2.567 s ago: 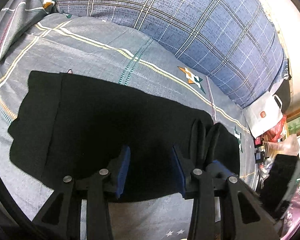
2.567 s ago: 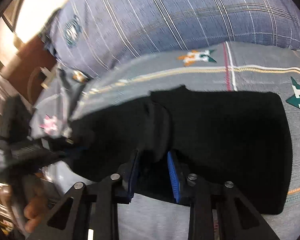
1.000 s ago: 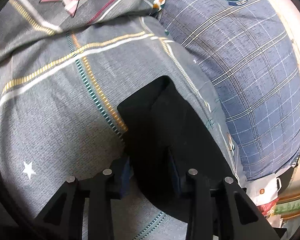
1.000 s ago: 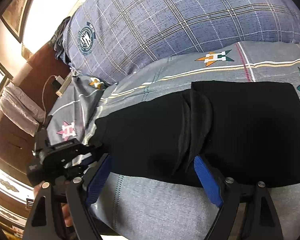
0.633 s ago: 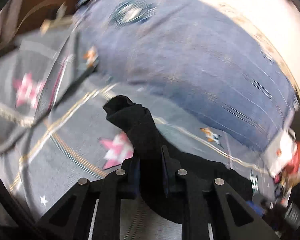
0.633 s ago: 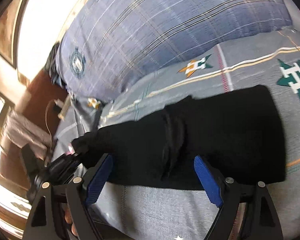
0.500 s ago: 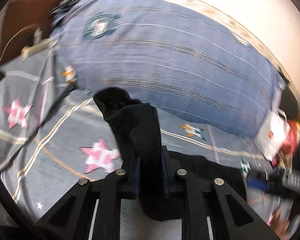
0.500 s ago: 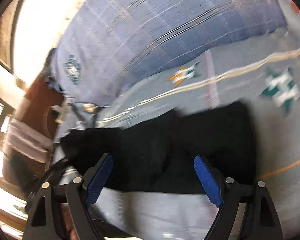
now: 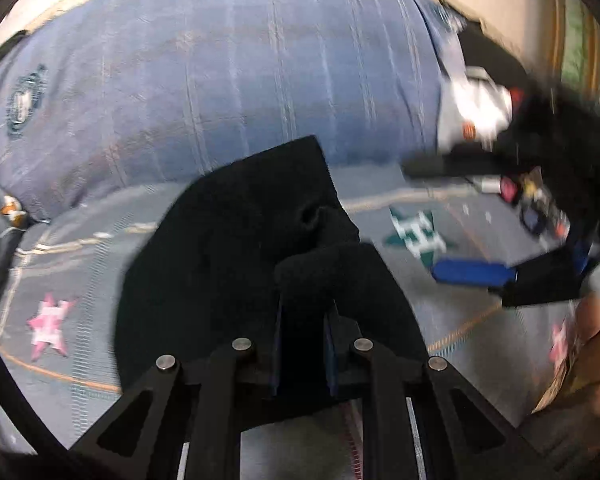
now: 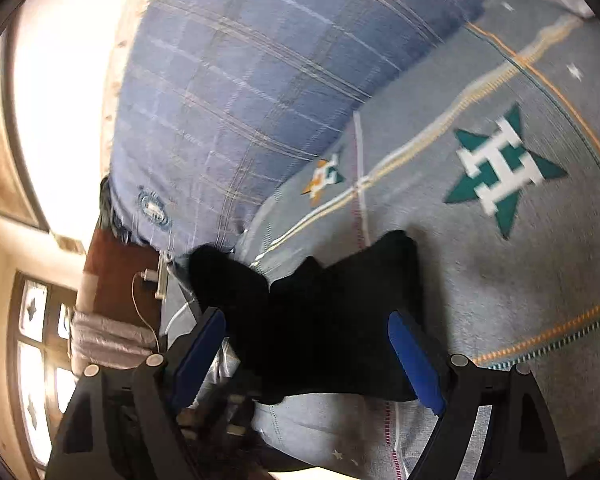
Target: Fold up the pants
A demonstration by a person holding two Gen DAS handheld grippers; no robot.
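The black pants [image 9: 236, 248] lie on the grey patterned bedspread [image 9: 60, 264]. My left gripper [image 9: 303, 320] is shut on a bunched end of the pants and holds it lifted over the rest of the cloth. My right gripper [image 10: 308, 340] is open and empty, its blue pads [image 10: 414, 356] spread wide just above the near part of the pants [image 10: 340, 312]. The right gripper also shows in the left wrist view [image 9: 500, 276], to the right of the pants, held by a hand.
A large blue plaid pillow [image 9: 220, 92] lies along the back of the bed and shows in the right wrist view too [image 10: 260, 92]. A white bag and small clutter [image 9: 476, 112] sit at the far right. A charger cable [image 10: 148, 300] hangs at the left bedside.
My left gripper closed on the pants' left end, lifted it and carried it rightward over the rest. My right gripper let go, opened wide and drew back to the right.
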